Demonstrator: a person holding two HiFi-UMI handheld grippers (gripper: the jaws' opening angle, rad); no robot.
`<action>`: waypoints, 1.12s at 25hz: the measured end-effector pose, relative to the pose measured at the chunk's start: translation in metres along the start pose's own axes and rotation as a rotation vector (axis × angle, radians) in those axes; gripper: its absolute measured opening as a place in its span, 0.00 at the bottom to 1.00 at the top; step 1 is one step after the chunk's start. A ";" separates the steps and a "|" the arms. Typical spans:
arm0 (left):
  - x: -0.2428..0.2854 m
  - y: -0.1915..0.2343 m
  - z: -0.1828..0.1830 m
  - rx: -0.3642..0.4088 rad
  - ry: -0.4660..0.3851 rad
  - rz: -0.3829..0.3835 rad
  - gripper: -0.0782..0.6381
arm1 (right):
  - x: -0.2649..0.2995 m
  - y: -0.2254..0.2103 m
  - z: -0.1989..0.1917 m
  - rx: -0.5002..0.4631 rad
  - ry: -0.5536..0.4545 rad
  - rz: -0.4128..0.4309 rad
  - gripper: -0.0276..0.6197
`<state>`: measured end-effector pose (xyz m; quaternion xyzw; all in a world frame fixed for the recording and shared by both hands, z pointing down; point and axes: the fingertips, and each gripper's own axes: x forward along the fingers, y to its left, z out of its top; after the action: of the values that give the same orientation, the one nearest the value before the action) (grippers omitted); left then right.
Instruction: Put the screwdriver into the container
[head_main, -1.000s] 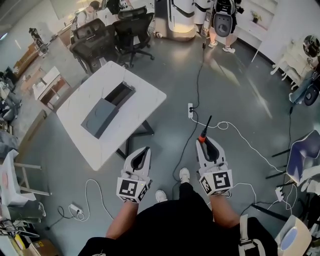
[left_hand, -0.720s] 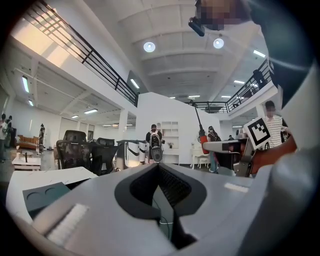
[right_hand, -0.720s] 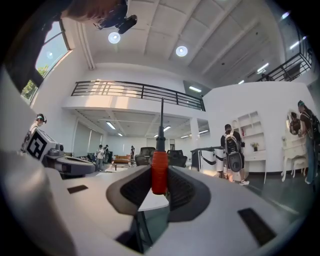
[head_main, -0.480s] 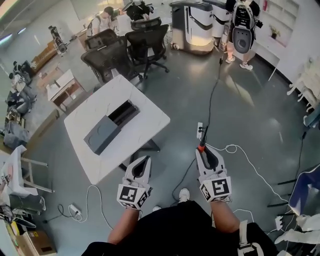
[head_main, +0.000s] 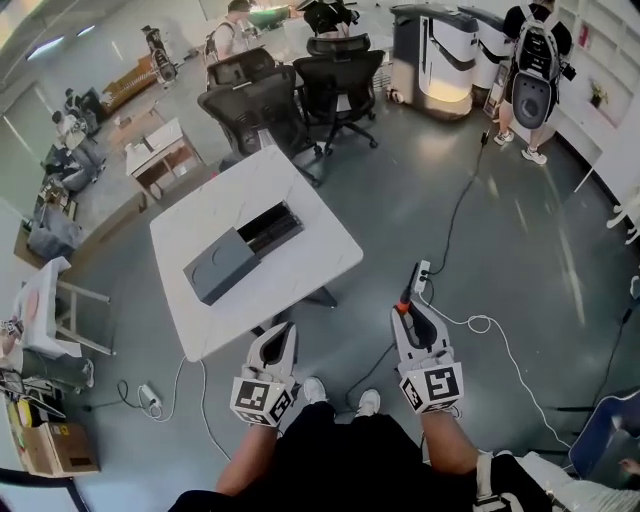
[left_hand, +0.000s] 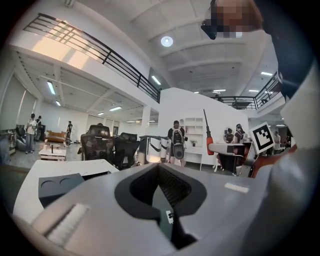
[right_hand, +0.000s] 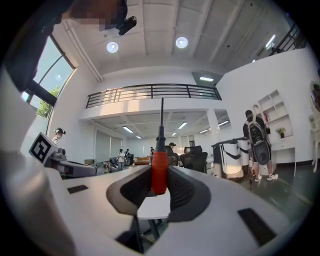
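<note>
Carry step: my right gripper (head_main: 411, 312) has fingers clamped on screwdriver (right_hand: 159, 172) by red handle (shaft toward 12 o'clock). Left gripper (head_main: 281, 332): fingers together, empty. Container (head_main: 240, 252) on worktop (head_main: 312, 228), 11 o'clock, well apart. Next: close in, lower tool into open compartment.

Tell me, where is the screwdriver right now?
The screwdriver sticks out of the right claw, low and right of centre in the head view, over the floor beside the white table.
</note>
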<state>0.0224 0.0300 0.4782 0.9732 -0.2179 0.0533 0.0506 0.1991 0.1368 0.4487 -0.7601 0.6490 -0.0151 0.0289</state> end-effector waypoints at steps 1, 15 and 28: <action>0.002 0.005 -0.001 0.000 0.001 0.009 0.12 | 0.007 0.002 -0.001 0.002 0.003 0.011 0.19; 0.044 0.126 0.031 0.012 -0.087 0.054 0.12 | 0.149 0.056 0.017 -0.059 -0.016 0.126 0.19; 0.031 0.238 0.039 -0.013 -0.118 0.116 0.12 | 0.244 0.136 0.015 -0.047 0.012 0.210 0.19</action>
<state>-0.0488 -0.2023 0.4616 0.9601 -0.2767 -0.0026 0.0407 0.1037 -0.1247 0.4216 -0.6885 0.7252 -0.0015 0.0085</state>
